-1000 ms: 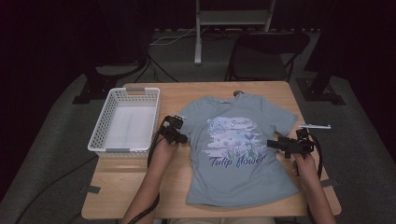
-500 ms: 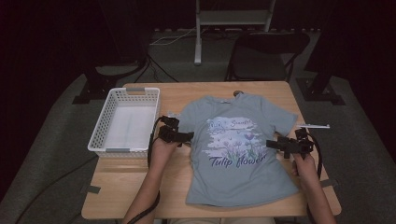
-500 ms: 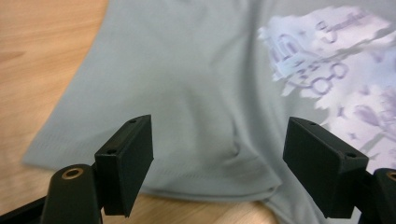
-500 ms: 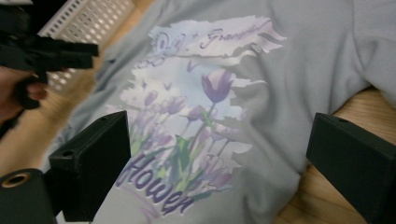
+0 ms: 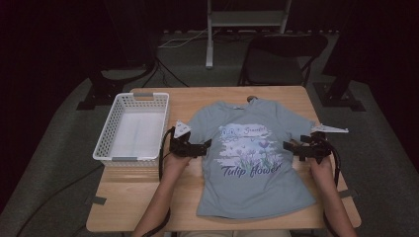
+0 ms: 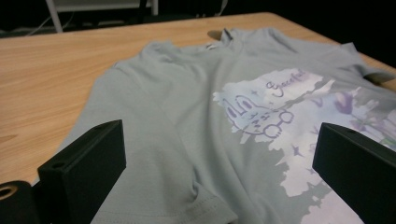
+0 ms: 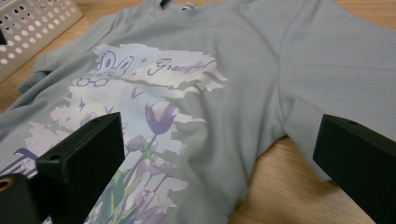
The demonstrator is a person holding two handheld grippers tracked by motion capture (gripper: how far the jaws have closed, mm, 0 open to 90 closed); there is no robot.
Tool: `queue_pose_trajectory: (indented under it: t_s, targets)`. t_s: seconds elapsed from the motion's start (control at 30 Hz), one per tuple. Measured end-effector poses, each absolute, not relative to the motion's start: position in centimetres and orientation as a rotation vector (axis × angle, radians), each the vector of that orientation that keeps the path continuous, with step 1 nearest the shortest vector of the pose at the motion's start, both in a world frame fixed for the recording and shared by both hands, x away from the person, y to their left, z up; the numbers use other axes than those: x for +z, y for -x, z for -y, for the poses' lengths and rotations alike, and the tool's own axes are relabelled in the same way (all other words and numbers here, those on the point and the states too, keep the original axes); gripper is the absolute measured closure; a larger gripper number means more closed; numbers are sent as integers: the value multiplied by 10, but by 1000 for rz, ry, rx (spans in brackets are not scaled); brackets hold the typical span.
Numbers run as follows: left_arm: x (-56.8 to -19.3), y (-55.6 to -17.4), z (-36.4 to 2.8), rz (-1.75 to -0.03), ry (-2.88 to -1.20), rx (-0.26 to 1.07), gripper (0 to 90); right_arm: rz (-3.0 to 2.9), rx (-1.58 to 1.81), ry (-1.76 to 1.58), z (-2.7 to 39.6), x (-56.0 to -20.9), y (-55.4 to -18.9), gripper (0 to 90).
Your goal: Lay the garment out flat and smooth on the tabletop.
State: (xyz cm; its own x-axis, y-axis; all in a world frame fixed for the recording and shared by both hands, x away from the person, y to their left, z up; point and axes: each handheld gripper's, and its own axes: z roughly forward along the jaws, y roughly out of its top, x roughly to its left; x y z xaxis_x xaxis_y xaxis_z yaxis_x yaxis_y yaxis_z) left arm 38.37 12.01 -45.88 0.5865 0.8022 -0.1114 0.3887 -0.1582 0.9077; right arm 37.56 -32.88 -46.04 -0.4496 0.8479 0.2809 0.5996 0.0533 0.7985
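where t-shirt (image 5: 252, 163) meets table (image 5: 276, 98), edges flat

The T-shirt (image 5: 252, 170) is grey-blue with a white-and-purple tulip print and purple lettering; the basket (image 5: 106, 142) is white, the table (image 5: 197, 98) light wood.

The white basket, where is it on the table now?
In the high view the white basket stands on the table's left side, beside the T-shirt's sleeve.
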Motion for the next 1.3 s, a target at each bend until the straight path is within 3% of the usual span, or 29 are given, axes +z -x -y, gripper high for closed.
queue_pose_trajectory:
  t_s: [0.53,1.3]
  targets:
    - [-477,-361,-132,-964,-1749,425,35,-2013,1359,-1494,339,-466,-359,17]
    - [-475,-310,-151,-922,-1753,481,36,-2014,1334,-1508,358,-476,-315,29]
